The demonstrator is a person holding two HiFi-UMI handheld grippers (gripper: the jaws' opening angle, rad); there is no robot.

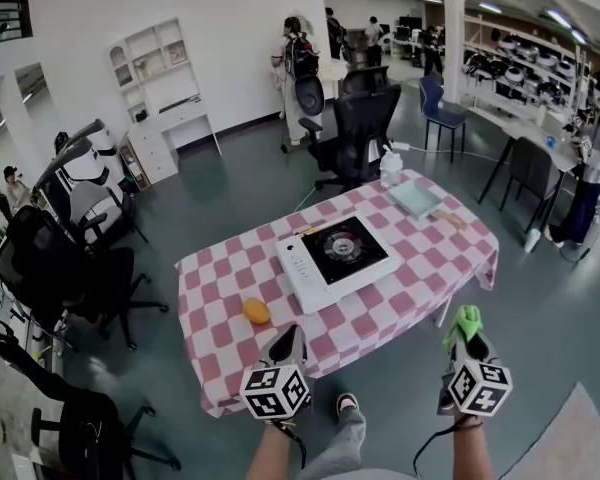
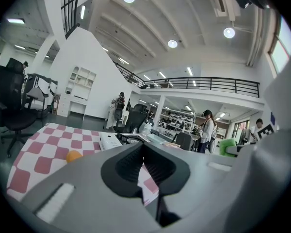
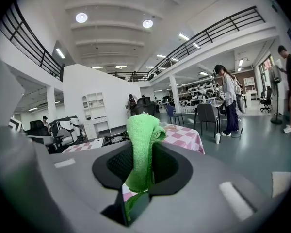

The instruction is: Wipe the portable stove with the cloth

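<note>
Held the green cloth [image 1: 467, 320] clamped in the right gripper [image 1: 469, 346], short of the table [image 1: 215, 303]; left gripper [image 1: 289, 342] closed, empty. Found the portable stove [image 1: 338, 255] mid-table, forward and leftward of the cloth.

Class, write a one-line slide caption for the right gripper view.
Right gripper clamped on a green cloth, facing the portable stove on a pink-checked table.
</note>
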